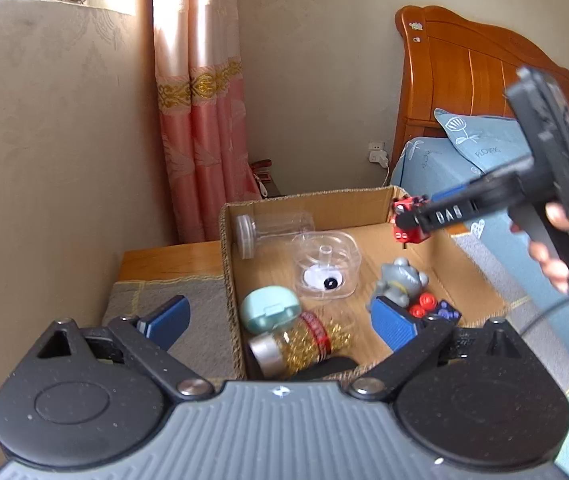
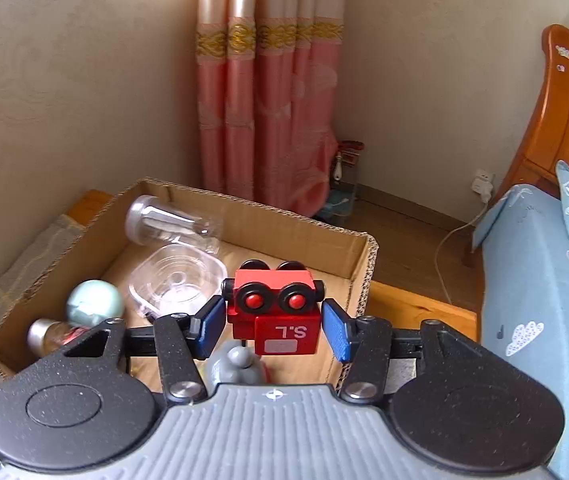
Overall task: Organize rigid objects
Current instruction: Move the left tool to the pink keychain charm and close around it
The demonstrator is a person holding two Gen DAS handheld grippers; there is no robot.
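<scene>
A cardboard box (image 1: 324, 204) (image 2: 252, 216) holds a clear jar (image 1: 272, 228) (image 2: 172, 224), a clear square tub (image 1: 326, 264) (image 2: 178, 276), a teal case (image 1: 270, 308) (image 2: 94, 304), a bottle of gold bits (image 1: 304, 344) (image 2: 50, 334), a grey figurine (image 1: 400, 280) (image 2: 236, 368) and red and blue pieces (image 1: 432, 308). My right gripper (image 2: 274, 326) (image 1: 406, 222) is shut on a red toy robot (image 2: 274, 312) (image 1: 408, 220) above the box's right side. My left gripper (image 1: 280, 324) is open and empty over the box's near edge.
The box stands on a wooden table (image 1: 172, 260) (image 2: 416, 308) with a grey mat (image 1: 200, 320). A bed with blue bedding (image 1: 464, 160) (image 2: 532, 280) is at the right. A pink curtain (image 1: 200, 128) (image 2: 268, 100) and a beige wall are behind.
</scene>
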